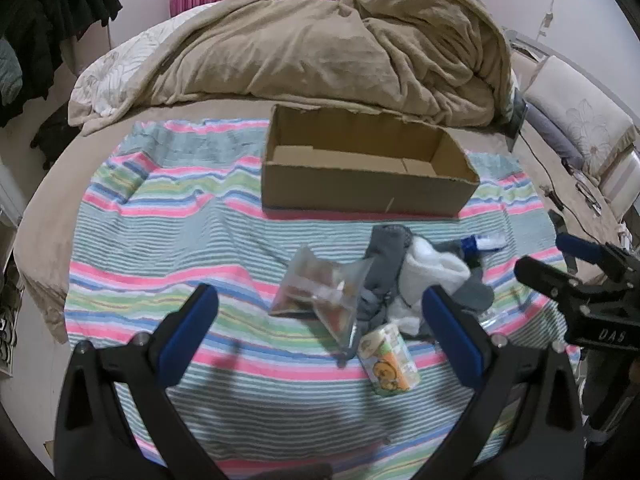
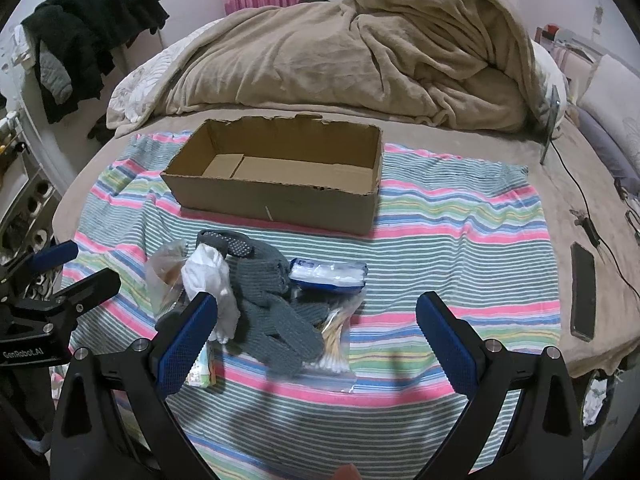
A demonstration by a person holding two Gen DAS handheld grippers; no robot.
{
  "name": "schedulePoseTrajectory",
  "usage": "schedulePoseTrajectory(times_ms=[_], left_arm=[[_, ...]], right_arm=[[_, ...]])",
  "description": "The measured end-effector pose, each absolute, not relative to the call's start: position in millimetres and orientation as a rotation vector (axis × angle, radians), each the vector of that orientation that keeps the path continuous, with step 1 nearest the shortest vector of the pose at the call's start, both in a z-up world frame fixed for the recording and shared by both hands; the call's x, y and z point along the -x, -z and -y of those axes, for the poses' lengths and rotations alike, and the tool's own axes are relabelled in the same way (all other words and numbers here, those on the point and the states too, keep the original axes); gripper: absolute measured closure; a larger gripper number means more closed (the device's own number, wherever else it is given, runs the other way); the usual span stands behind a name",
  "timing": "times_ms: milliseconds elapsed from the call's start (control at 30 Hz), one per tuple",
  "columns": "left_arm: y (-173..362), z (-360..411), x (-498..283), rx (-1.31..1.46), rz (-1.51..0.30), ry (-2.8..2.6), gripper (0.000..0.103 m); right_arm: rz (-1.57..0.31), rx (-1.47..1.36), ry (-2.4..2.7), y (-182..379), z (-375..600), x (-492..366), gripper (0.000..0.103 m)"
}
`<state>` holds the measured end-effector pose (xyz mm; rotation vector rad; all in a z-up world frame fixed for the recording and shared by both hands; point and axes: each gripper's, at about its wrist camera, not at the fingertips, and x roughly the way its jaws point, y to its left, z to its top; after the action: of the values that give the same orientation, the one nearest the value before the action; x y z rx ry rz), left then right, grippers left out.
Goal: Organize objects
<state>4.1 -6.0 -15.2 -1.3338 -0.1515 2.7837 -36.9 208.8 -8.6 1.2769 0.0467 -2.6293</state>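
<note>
An open, empty cardboard box (image 1: pixel 360 184) (image 2: pixel 280 196) stands on a striped towel (image 1: pixel 168 264) (image 2: pixel 460 240) on the bed. In front of it lies a pile: a clear snack bag (image 1: pixel 320 292) (image 2: pixel 166 272), grey knit socks (image 1: pixel 384 264) (image 2: pixel 272 312), a white sock (image 1: pixel 432 272) (image 2: pixel 212 276), a small carton (image 1: pixel 390 362) (image 2: pixel 200 372), a blue-and-white tissue pack (image 1: pixel 482 243) (image 2: pixel 328 276) and a bag of cotton swabs (image 2: pixel 334 340). My left gripper (image 1: pixel 320 308) is open above the snack bag. My right gripper (image 2: pixel 316 316) is open above the socks and swabs.
A rumpled tan blanket (image 1: pixel 320 48) (image 2: pixel 360 52) lies behind the box. A black phone (image 2: pixel 583 296) and cables (image 2: pixel 580 192) lie on the bed at the right. Dark clothes (image 2: pixel 92 28) hang at the left. The right gripper's body shows in the left wrist view (image 1: pixel 580 280).
</note>
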Motion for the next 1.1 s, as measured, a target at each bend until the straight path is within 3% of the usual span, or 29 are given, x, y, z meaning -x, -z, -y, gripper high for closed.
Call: schedulePoseTrajectory(times_ms=[1100], left_arm=[[28,5,5,1.379,0.15,-2.745,0.0]], right_arm=[[-0.009,-1.309,2.616,18,-210,45,0.002]])
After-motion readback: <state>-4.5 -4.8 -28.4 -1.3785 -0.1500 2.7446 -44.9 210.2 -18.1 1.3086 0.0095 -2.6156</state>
